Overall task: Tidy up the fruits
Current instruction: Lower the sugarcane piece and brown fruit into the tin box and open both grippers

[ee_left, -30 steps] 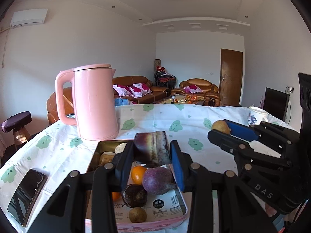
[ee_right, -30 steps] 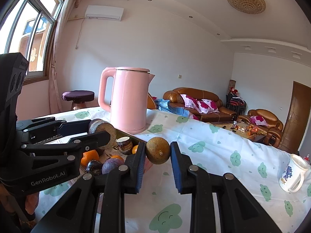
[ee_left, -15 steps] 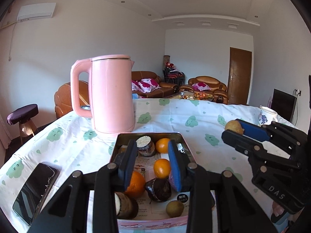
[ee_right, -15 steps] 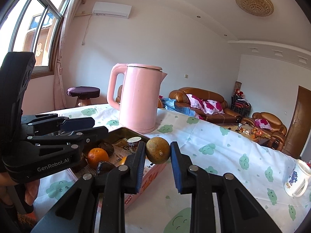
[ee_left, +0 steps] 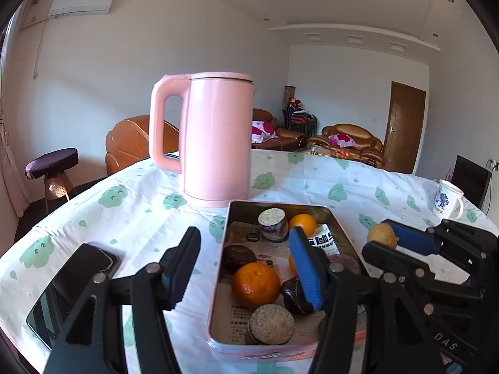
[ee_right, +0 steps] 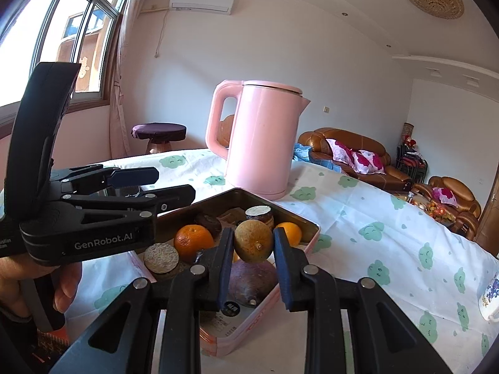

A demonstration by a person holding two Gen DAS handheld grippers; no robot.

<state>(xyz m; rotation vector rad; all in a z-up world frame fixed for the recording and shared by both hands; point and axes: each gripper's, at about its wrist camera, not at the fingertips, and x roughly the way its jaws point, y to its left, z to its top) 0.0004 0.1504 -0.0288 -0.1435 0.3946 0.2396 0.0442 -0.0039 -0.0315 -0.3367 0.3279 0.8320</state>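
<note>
A pink tin tray on the table holds oranges, dark purple fruits, a purple round fruit and cut cane pieces. My left gripper is open and empty, straddling the tray's left wall. My right gripper is shut on a brown-yellow round fruit, held above the tray's near end; it also shows in the left wrist view.
A tall pink kettle stands just behind the tray. A black phone lies at the left on the cloud-print tablecloth. A white mug stands at the far right.
My left gripper let go of the cane piece into the tray, opened wide and shifted left. My right gripper carried the brown fruit left, over the tray.
</note>
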